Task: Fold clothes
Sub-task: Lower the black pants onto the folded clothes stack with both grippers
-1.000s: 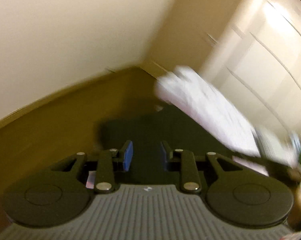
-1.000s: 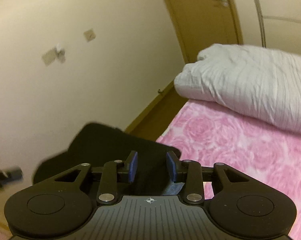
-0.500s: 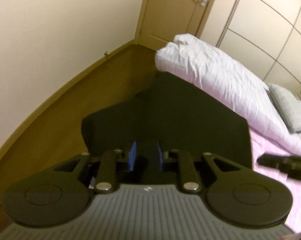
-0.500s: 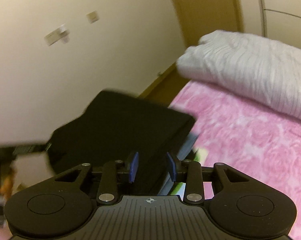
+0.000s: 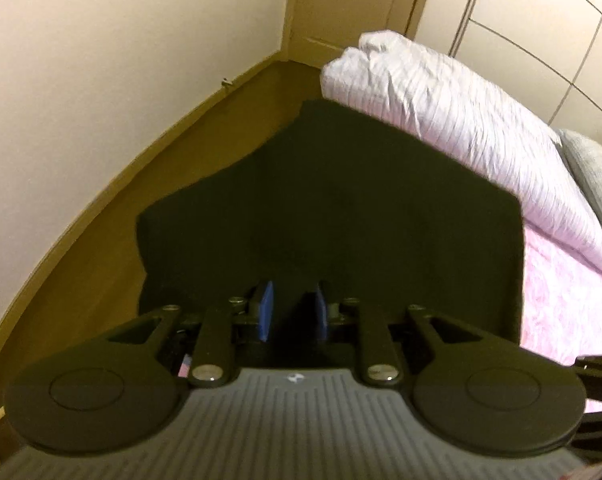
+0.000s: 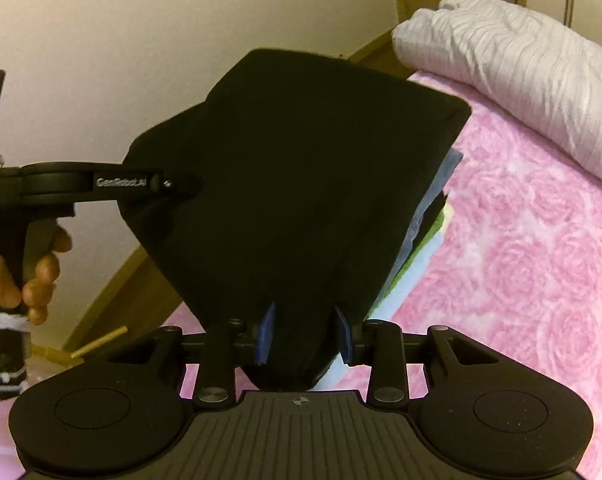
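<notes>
A black garment [image 5: 361, 200] hangs spread out in the air, held at two points. My left gripper [image 5: 293, 312] is shut on its near edge, with dark cloth between the blue pads. My right gripper [image 6: 304, 334] is shut on a bunched corner of the same garment [image 6: 301, 160]. In the right wrist view the left gripper [image 6: 193, 184] bites the cloth's left edge, and a hand [image 6: 29, 276] holds its handle. Under the garment's right side lies a stack of folded clothes [image 6: 433, 220] in blue, black, green and light blue.
A pink rose-patterned bed cover [image 6: 521, 272] lies below, with a rolled white duvet [image 5: 441, 100] along its far side and a grey pillow [image 5: 593, 168]. A wooden floor [image 5: 141, 192], a cream wall, a door [image 5: 353, 0] and wardrobe panels lie beyond.
The black garment has risen and spread wider between the two grippers, over the folded stack. The left gripper has swung toward the bed and now appears in the right wrist view.
</notes>
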